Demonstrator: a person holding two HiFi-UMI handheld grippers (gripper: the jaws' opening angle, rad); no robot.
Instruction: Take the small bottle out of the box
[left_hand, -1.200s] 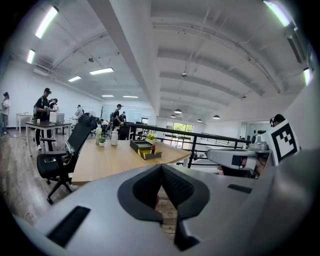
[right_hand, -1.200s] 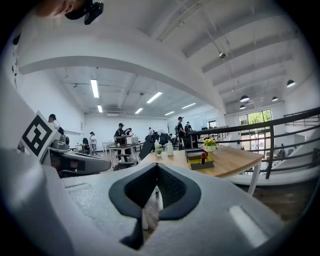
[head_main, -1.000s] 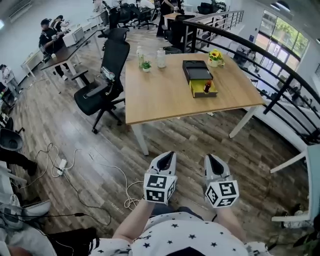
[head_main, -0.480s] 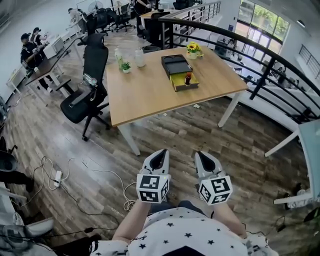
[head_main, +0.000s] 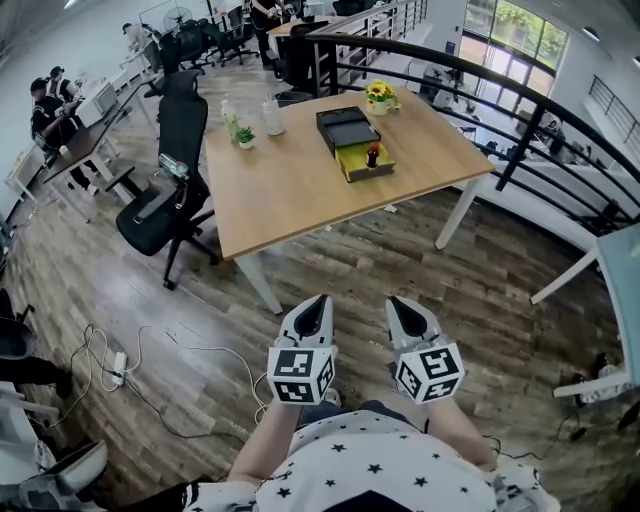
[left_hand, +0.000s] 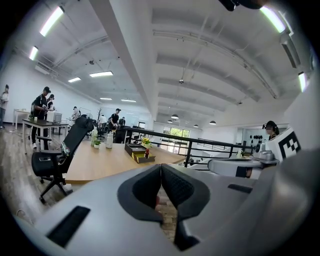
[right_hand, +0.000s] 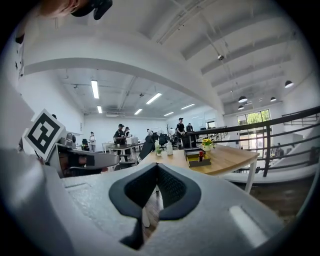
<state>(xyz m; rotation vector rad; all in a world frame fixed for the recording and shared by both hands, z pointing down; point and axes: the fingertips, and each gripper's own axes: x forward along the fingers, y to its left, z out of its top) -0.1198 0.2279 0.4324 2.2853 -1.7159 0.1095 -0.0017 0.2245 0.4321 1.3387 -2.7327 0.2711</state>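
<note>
A wooden table (head_main: 300, 195) stands well ahead of me. On it lies a box with a black lid (head_main: 342, 125) and a yellow tray (head_main: 365, 165), and a small dark bottle (head_main: 373, 155) stands upright in the tray. Both grippers hover over the floor close to my body, far short of the table. My left gripper (head_main: 318, 303) is shut and empty, and so is my right gripper (head_main: 398, 304). Past the left gripper (left_hand: 161, 167) in its own view are the box (left_hand: 137, 151) and bottle (left_hand: 147, 153). Beyond the right gripper (right_hand: 157, 167), that view shows the bottle (right_hand: 200, 156) in its tray.
A black office chair (head_main: 165, 195) stands at the table's left side. A small plant (head_main: 244, 136), clear bottles (head_main: 270, 115) and a flower pot (head_main: 378, 94) sit at the table's far edge. A dark railing (head_main: 520, 120) runs behind on the right. Cables (head_main: 130, 350) lie on the floor at left.
The table and box have shifted left in the head view as the view moved. Both grippers stay shut in front of my body.
</note>
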